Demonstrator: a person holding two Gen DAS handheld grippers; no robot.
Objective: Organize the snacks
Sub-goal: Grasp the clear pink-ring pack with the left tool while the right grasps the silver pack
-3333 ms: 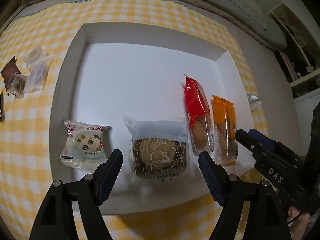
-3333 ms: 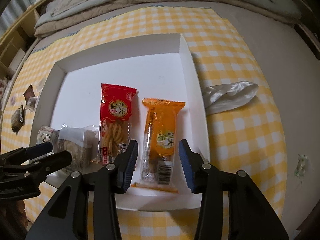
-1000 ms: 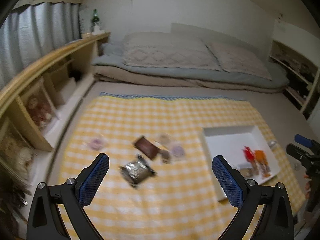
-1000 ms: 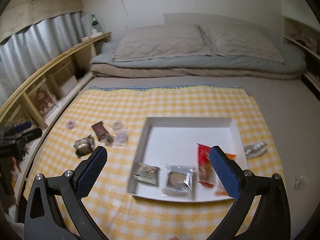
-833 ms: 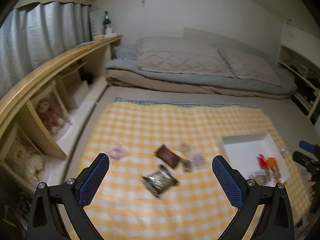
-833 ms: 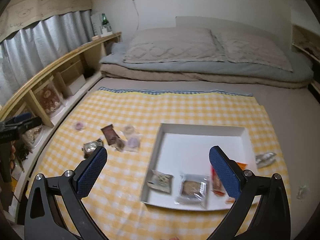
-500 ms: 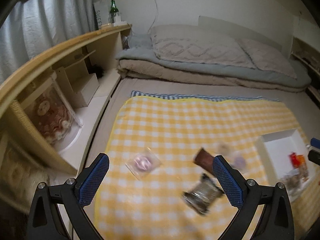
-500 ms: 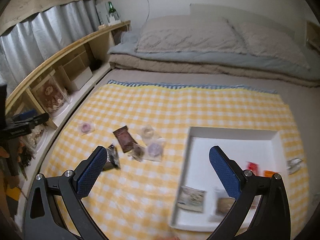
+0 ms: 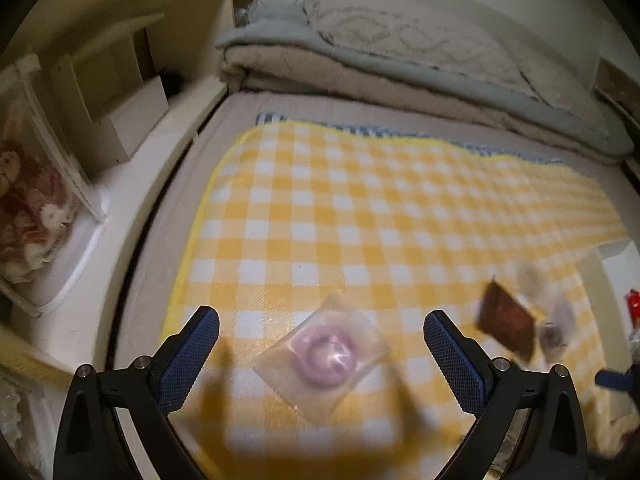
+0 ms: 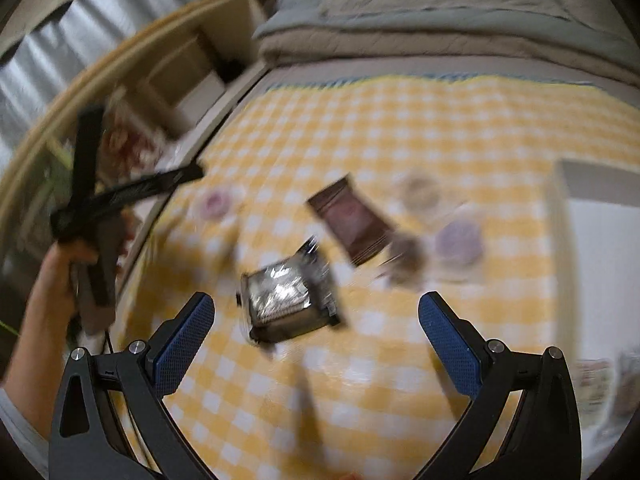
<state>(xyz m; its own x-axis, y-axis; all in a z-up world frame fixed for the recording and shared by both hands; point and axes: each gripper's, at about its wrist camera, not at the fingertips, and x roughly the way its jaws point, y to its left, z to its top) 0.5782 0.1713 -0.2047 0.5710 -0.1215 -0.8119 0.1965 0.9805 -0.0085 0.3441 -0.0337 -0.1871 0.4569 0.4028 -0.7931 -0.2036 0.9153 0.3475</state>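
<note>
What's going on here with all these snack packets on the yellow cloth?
A person is tidying snacks with a handheld gripper in each hand. The left gripper is open over a clear packet with a pink ring on the checked cloth. The right gripper is open too, above a silvery packet. A brown packet and a few small ones lie loose nearby. The white tray sits to the right. Neither gripper holds anything.

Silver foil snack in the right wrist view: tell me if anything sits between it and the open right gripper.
Nothing visible does. The silver foil snack lies alone on the checked cloth, just ahead of the right gripper, whose jaws stand wide apart. The brown packet lies beyond it, not in the path.
</note>
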